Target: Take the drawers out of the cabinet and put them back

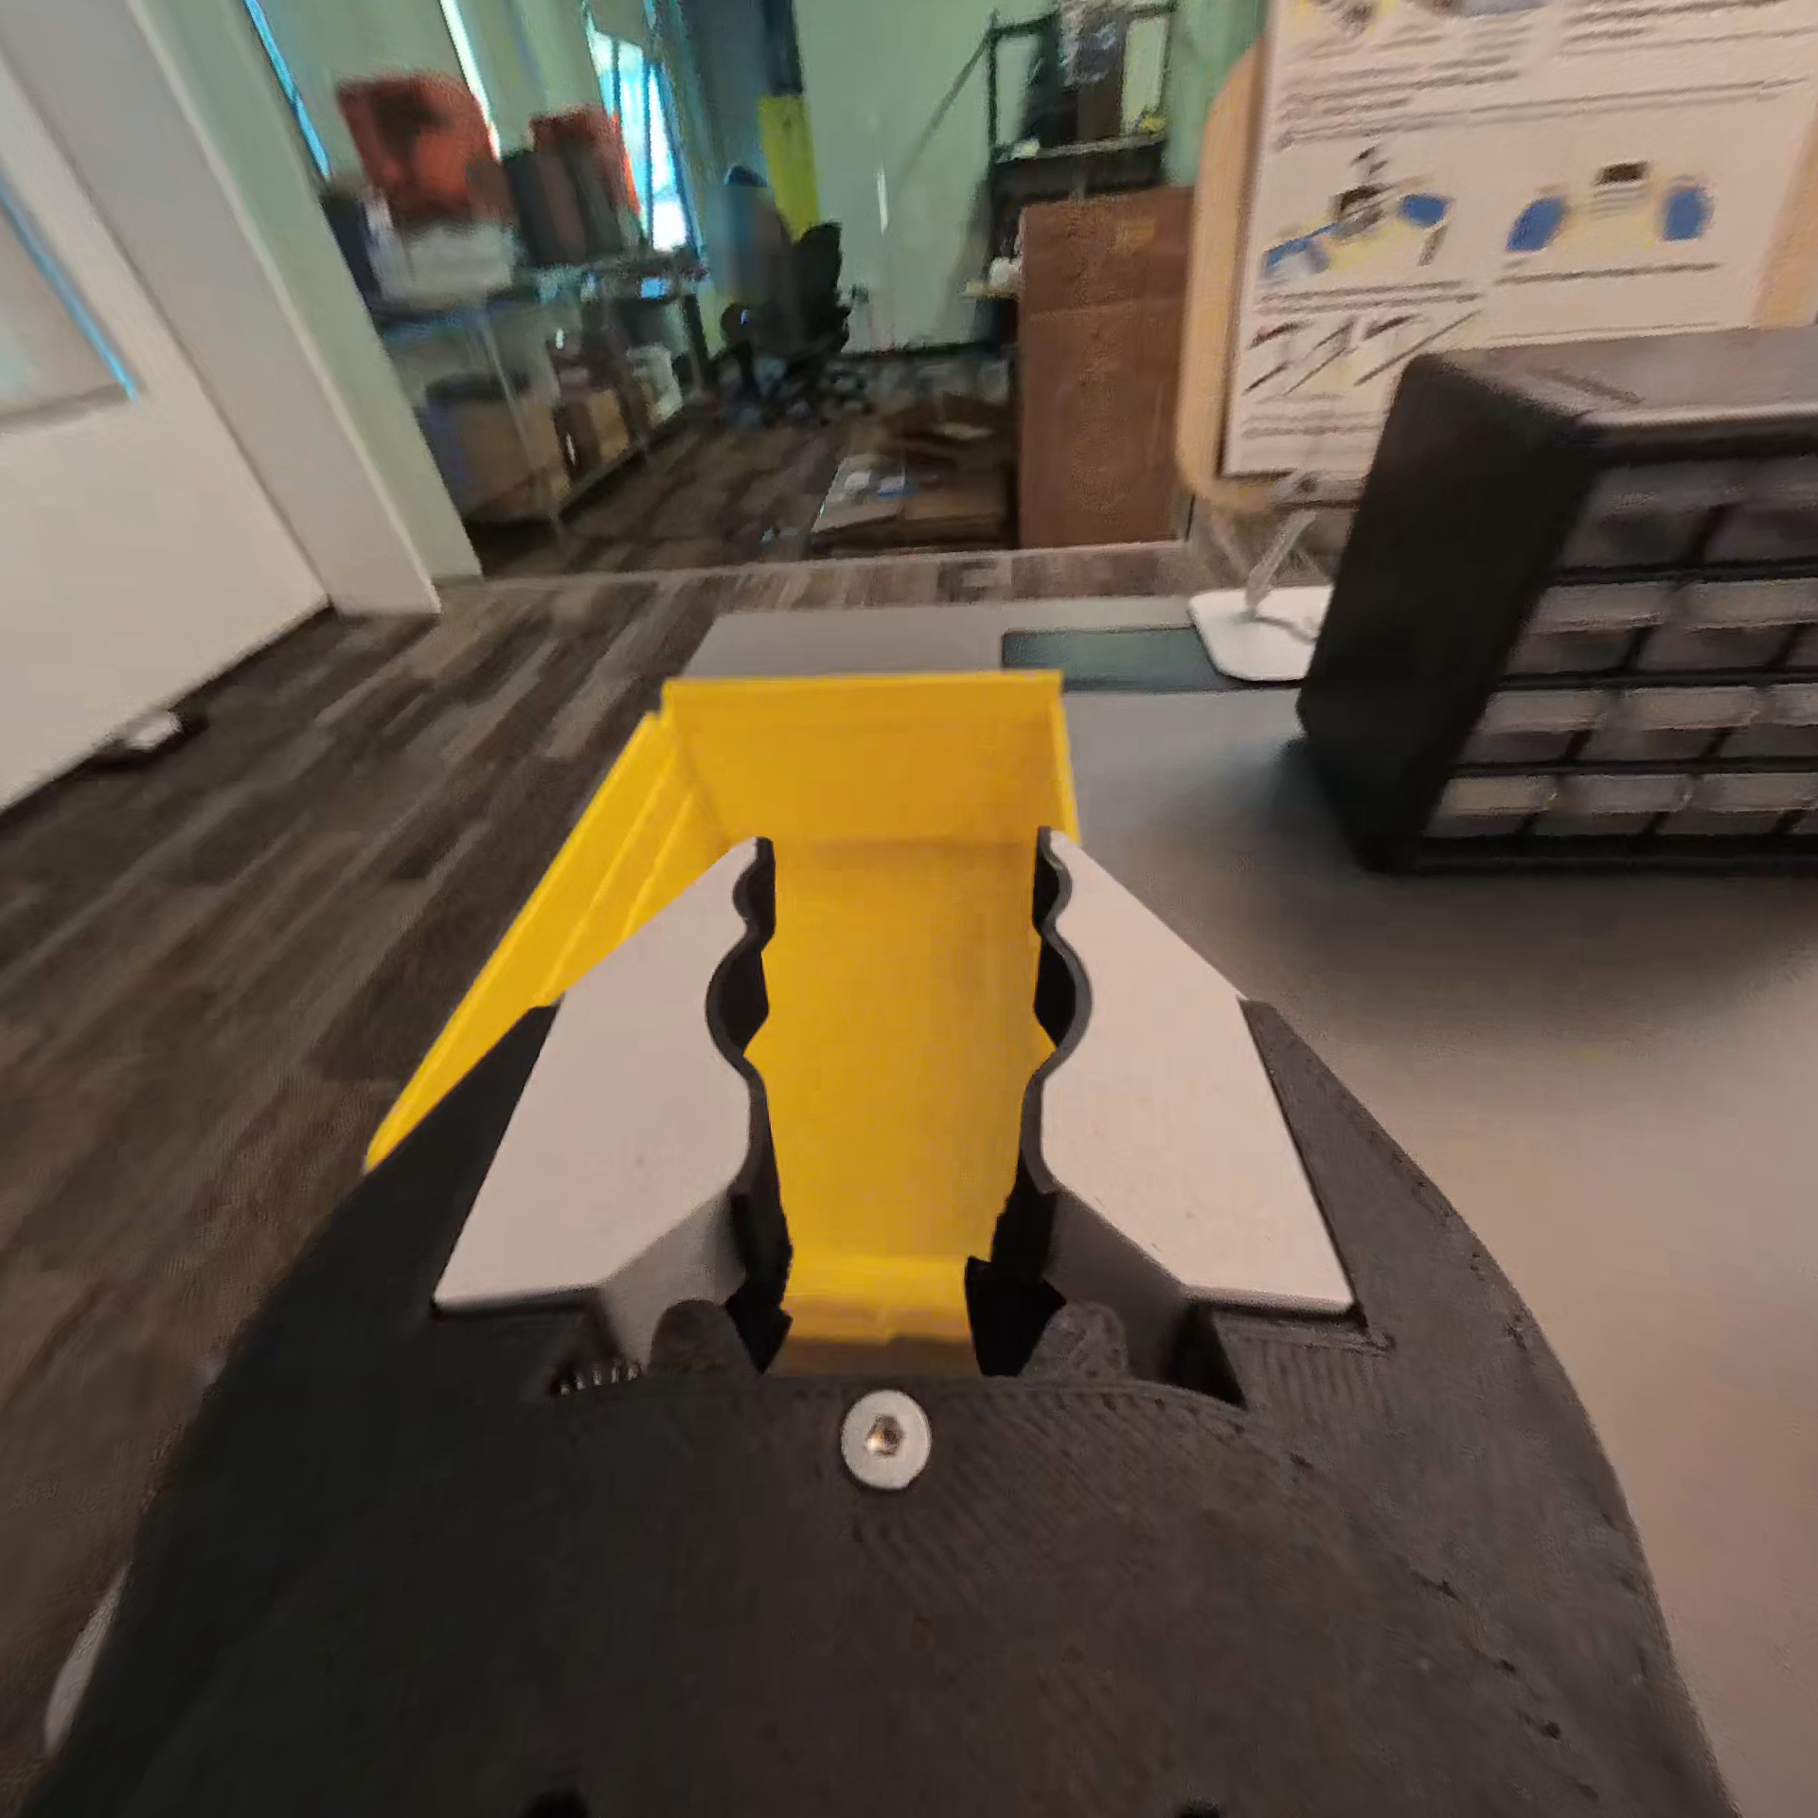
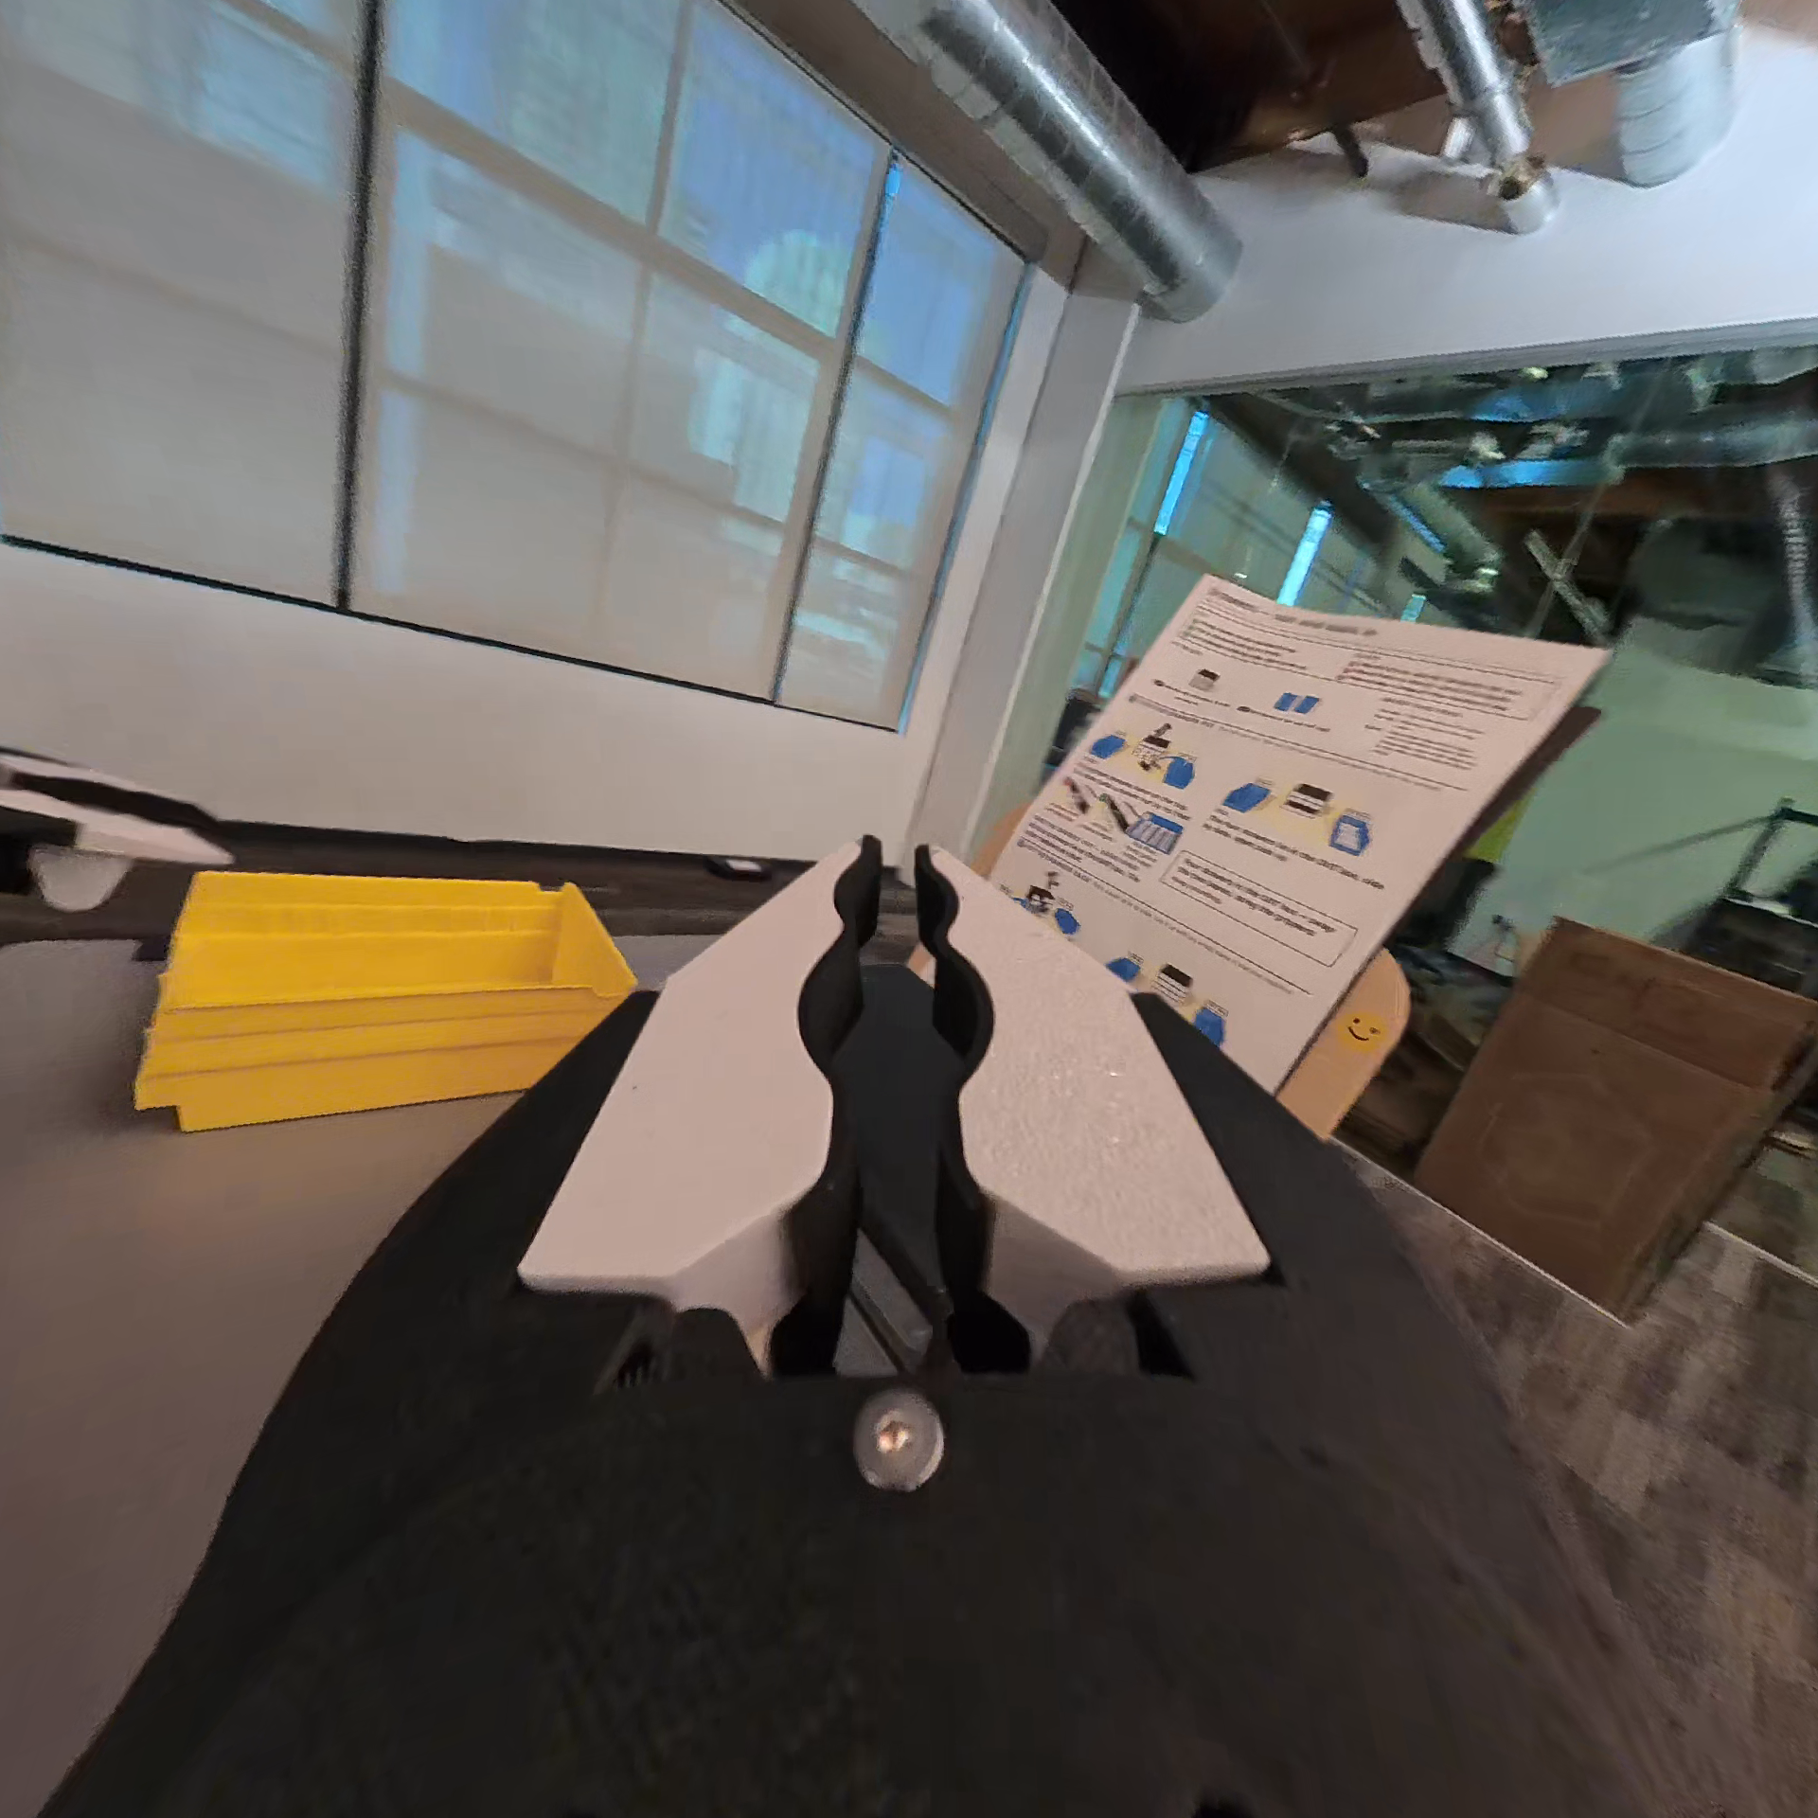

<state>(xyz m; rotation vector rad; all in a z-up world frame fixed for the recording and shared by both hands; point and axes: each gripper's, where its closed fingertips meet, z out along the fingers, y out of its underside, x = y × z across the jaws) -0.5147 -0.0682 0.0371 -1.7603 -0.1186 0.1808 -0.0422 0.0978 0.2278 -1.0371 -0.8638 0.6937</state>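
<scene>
Left tool (image 1: pixel 903 846): grey wedge fingers w/ black wavy pads, spread wide, nothing between them; hangs over the open yellow plastic bin (image 1: pixel 866 787), pointing along its length. Bin looks empty; prob. meant as the drop spot for pulled drawers, hence tool lined up above it. Right tool (image 2: pixel 897 854): same build, narrow slit between pad tips, nothing visibly gripped; tilted up, aimed toward the window, away from the work, so judged idle/in transit. Task item: black plastic multi-drawer parts cabinet (image 1: pixel 1574 630) w/ rows of small translucent grey drawers (image 1: pixel 1613 590), standing on the desk at right of the left wrist view, well apart from the bin, front face angled toward the tool. All visible slots appear filled, though blur makes it hard to confirm; judged that no drawer is out yet. Not visible in the right wrist view. Desk (image 1: pixel 1377 1033): smooth grey top, matte; bin sits near its left edge. Also on it: dark flat mat (image 1: pixel 1102 657) behind the bin and a white stand base (image 1: pixel 1259 630) beside the cabinet. Printed instruction sheet (image 2: pixel 1279 807) w/ blue/yellow diagrams propped on a light wooden board (image 2: pixel 1367 1043) at the far edge. Room: dark wood-look plank floor (image 1: pixel 295 836), large gridded window w/ pale blinds (image 2: pixel 492 344), exposed silver ducting (image 2: pixel 1082 167) overhead, cardboard box (image 2: pixel 1623 1082) on floor, shelving w/ clutter beyond a glass partition.
</scene>
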